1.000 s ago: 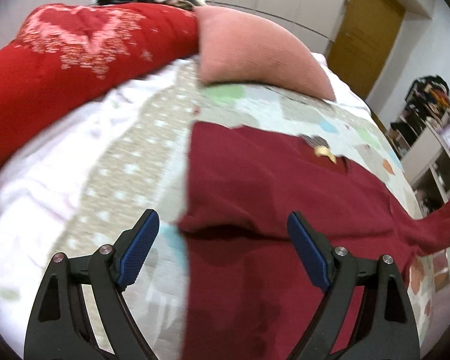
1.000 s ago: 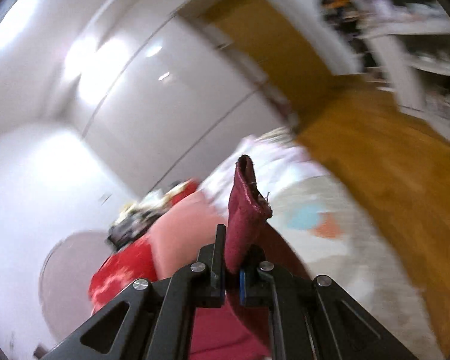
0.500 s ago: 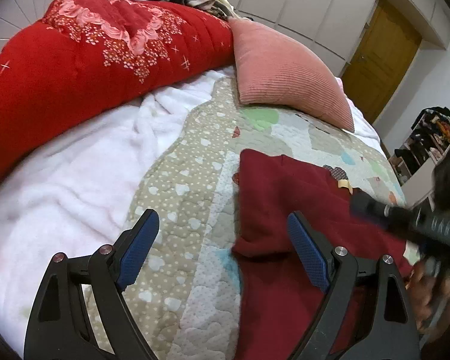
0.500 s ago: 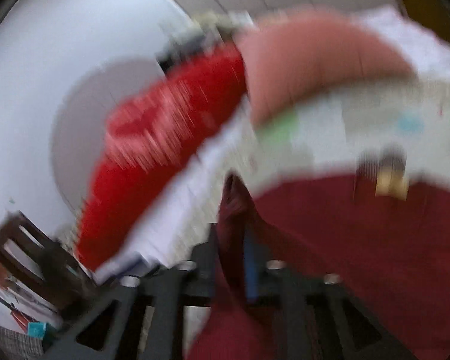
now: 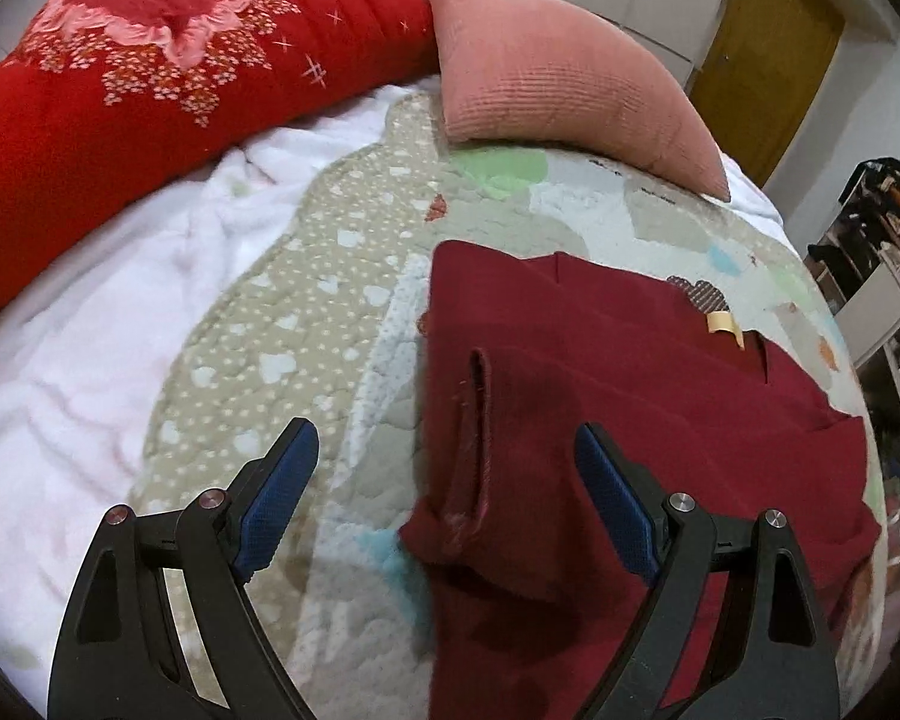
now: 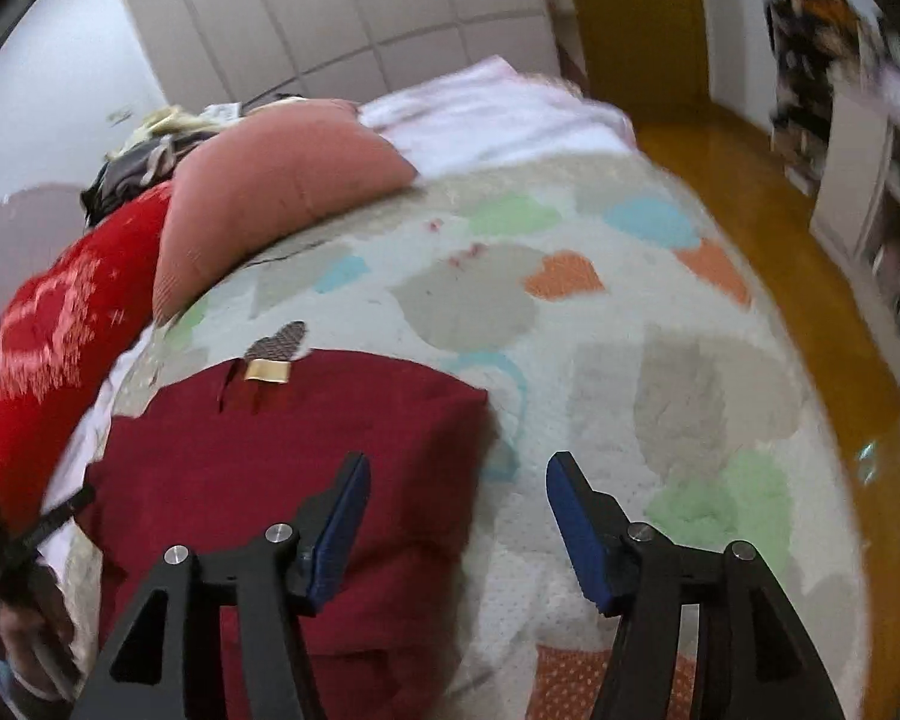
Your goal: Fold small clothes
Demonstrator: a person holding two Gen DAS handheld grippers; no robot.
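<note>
A dark red garment (image 5: 600, 396) lies partly folded on the patchwork quilt (image 5: 342, 276), a sleeve laid across its front and a small tan label near the collar. My left gripper (image 5: 444, 462) hovers open above the garment's left edge, nothing between its blue pads. In the right wrist view the same dark red garment (image 6: 282, 438) lies at lower left. My right gripper (image 6: 456, 480) is over its right edge, jaws opening, with no cloth held between them. The left gripper's black frame (image 6: 18, 540) shows at the far left edge.
A red floral blanket (image 5: 150, 72) and a pink cushion (image 5: 558, 72) lie at the head of the bed, on a white fleece blanket (image 5: 90, 324). A clothes pile (image 6: 144, 162) sits behind. Wooden floor (image 6: 780, 252), a yellow door (image 5: 768, 48) and shelves (image 6: 882, 192) lie to the right.
My right gripper, shut on a raised sleeve a second ago, swung down over the bed and released it; the sleeve now lies folded across the garment. My left gripper drifted slightly.
</note>
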